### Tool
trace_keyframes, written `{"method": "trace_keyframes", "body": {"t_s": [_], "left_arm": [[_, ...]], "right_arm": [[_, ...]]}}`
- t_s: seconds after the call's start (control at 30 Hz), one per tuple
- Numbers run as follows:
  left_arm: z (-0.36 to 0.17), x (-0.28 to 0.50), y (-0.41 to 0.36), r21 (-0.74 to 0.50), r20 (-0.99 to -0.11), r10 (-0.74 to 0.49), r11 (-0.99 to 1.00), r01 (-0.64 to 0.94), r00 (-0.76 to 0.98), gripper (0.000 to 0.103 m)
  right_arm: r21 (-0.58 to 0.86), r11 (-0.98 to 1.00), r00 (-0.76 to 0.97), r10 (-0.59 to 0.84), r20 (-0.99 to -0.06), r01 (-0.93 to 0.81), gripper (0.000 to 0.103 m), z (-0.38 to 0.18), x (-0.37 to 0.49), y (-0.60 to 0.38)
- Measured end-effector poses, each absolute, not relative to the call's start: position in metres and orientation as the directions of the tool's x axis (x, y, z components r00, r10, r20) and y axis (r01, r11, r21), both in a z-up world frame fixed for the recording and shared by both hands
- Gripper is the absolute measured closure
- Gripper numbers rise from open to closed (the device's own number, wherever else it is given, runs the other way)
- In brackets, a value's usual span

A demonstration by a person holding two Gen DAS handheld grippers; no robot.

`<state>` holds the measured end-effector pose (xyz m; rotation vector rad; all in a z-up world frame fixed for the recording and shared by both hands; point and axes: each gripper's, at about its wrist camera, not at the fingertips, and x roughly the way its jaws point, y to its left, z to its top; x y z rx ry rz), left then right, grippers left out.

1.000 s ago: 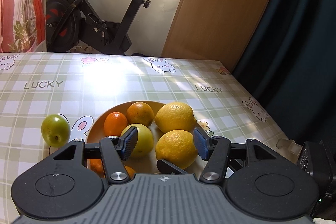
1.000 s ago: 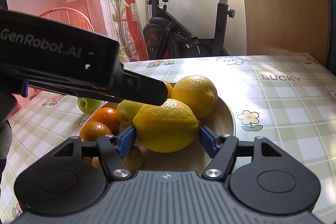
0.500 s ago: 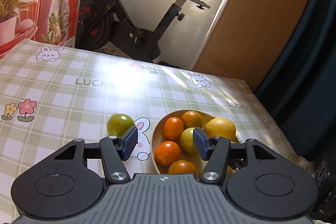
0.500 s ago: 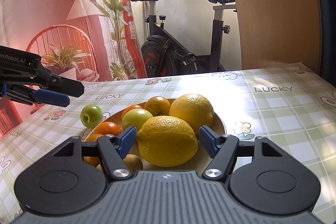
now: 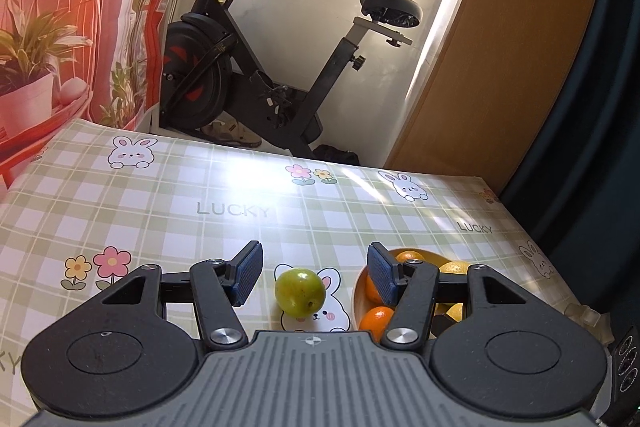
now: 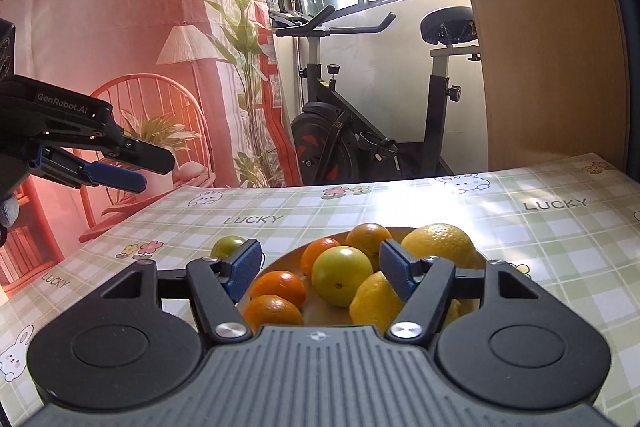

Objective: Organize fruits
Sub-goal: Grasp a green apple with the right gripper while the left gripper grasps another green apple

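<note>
A green fruit (image 5: 300, 291) lies alone on the checked tablecloth, just left of the tan bowl (image 5: 357, 293). My left gripper (image 5: 314, 277) hovers above and behind it, open, nothing between its blue pads. In the right wrist view the bowl (image 6: 280, 263) holds two lemons (image 6: 440, 245), several oranges (image 6: 280, 287) and a yellow-green fruit (image 6: 340, 279). My right gripper (image 6: 320, 273) stands open above the bowl, clear of the fruit. The lone green fruit (image 6: 226, 246) shows beyond its left finger. The left gripper (image 6: 128, 175) appears high at the far left.
The tablecloth (image 5: 240, 211) carries bunny, flower and LUCKY prints. An exercise bike (image 5: 276, 75) stands behind the table's far edge, beside a wooden panel (image 5: 500, 67) and a dark curtain at right. A red backdrop with a chair and plants hangs at left.
My left gripper has drawn back and to the left, off the bowl, until the lone green fruit sits centred below it. The right gripper has pulled back and up from the near lemon.
</note>
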<state>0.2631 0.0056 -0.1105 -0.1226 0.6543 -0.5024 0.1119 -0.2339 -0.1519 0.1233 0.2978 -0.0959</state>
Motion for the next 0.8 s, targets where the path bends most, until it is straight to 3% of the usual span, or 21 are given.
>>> {"method": "trace_keyframes", "body": {"t_s": [0.17,0.43,0.8], "left_arm": [[-0.118,0.271,0.021,-0.276,-0.557,-0.479,0.877,0.393,0.678,0.043],[-0.139,0.297,0.035,-0.335,-0.597,-0.498,0.867,0.368,0.629,0.043],[-0.162,0.325,0.023,-0.422,-0.6,-0.547,0.836,0.35,0.584,0.043]], "right_arm": [[0.067,0.995,0.964,-0.059,-0.258,0.079,0.034,-0.153,0.131,-0.2],[0.008,1.0,0.942,-0.007,-0.335,0.011,0.037,-0.167,0.18,-0.161],[-0.025,0.998,0.906,-0.067,-0.417,0.062,0.04,-0.183,0.229,-0.151]]}}
